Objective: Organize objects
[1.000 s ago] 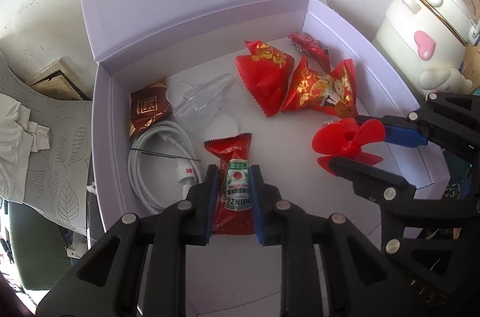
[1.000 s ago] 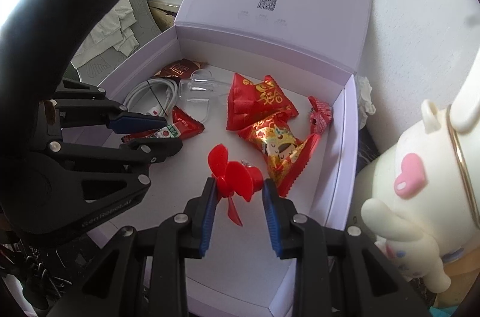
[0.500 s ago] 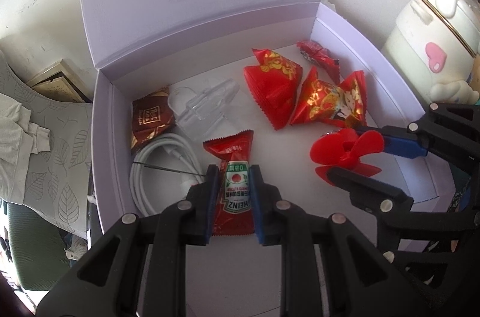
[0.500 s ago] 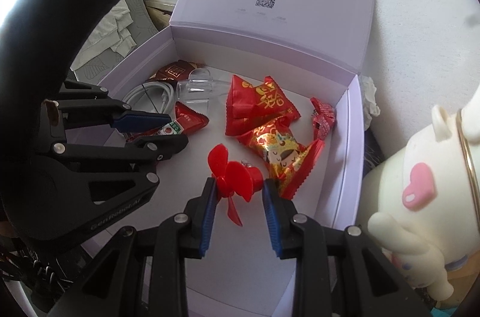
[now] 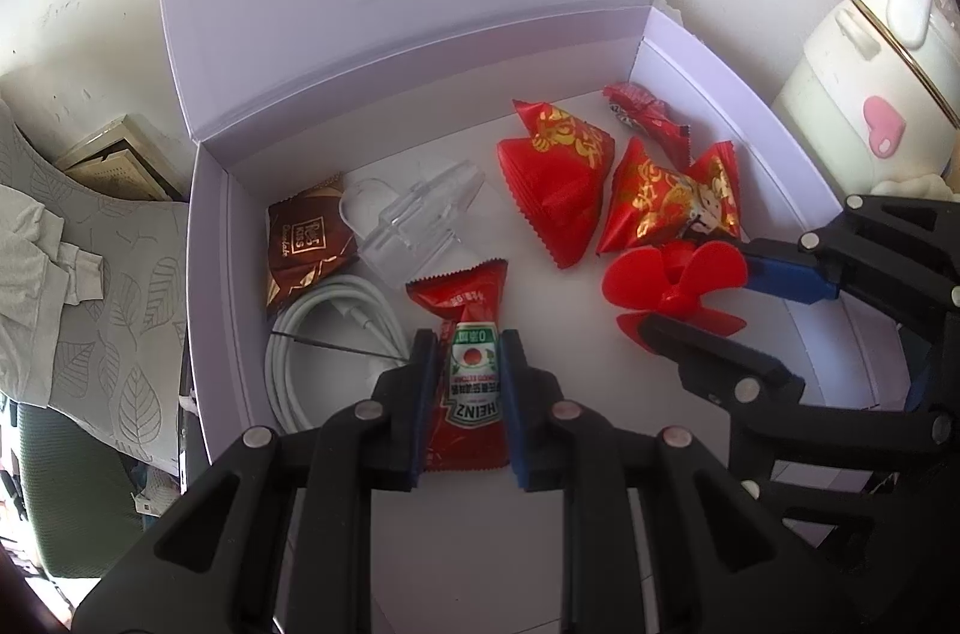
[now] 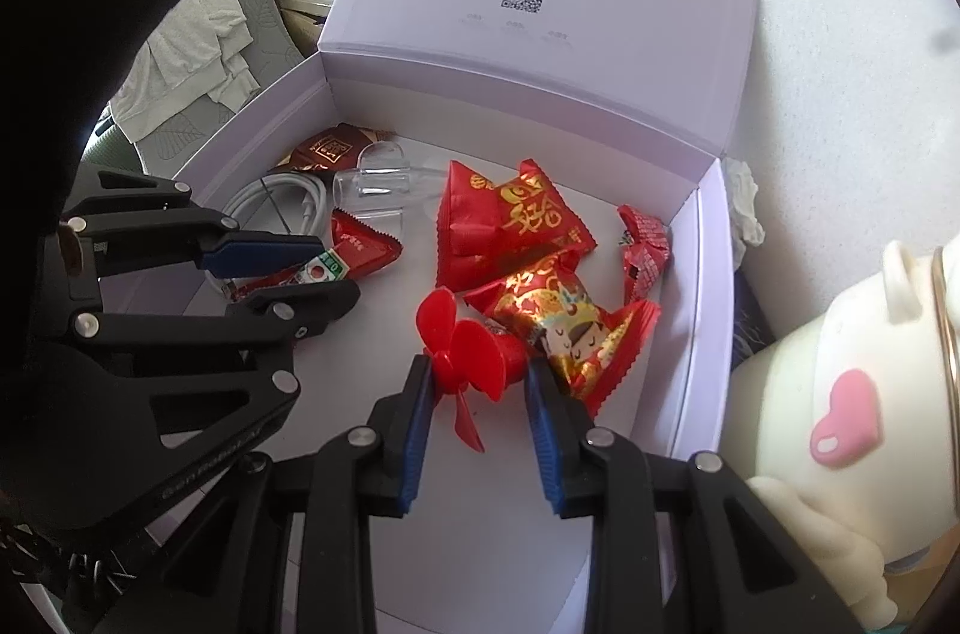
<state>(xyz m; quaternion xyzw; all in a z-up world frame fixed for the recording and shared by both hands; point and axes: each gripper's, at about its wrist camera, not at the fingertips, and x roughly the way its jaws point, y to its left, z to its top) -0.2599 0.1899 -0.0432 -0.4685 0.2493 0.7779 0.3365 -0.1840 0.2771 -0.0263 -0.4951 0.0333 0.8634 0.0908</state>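
A lilac box lies with its lid up. My left gripper is shut on a red Heinz ketchup packet just above the box floor, beside a coiled white cable. To its right, my right gripper is shut on a red plastic propeller. In the right wrist view the propeller sits between the blue pads of the right gripper, against a red-and-gold candy bag. The left gripper with the ketchup packet shows at the left.
The box also holds a brown chocolate packet, a clear plastic piece, two red candy bags and a small red sweet. A cream jug with a pink heart stands right of the box. Leaf-print cloth lies left.
Both grippers have crept a little deeper over the box, each keeping its hold. The propeller now sits right against the gold-printed candy bag.
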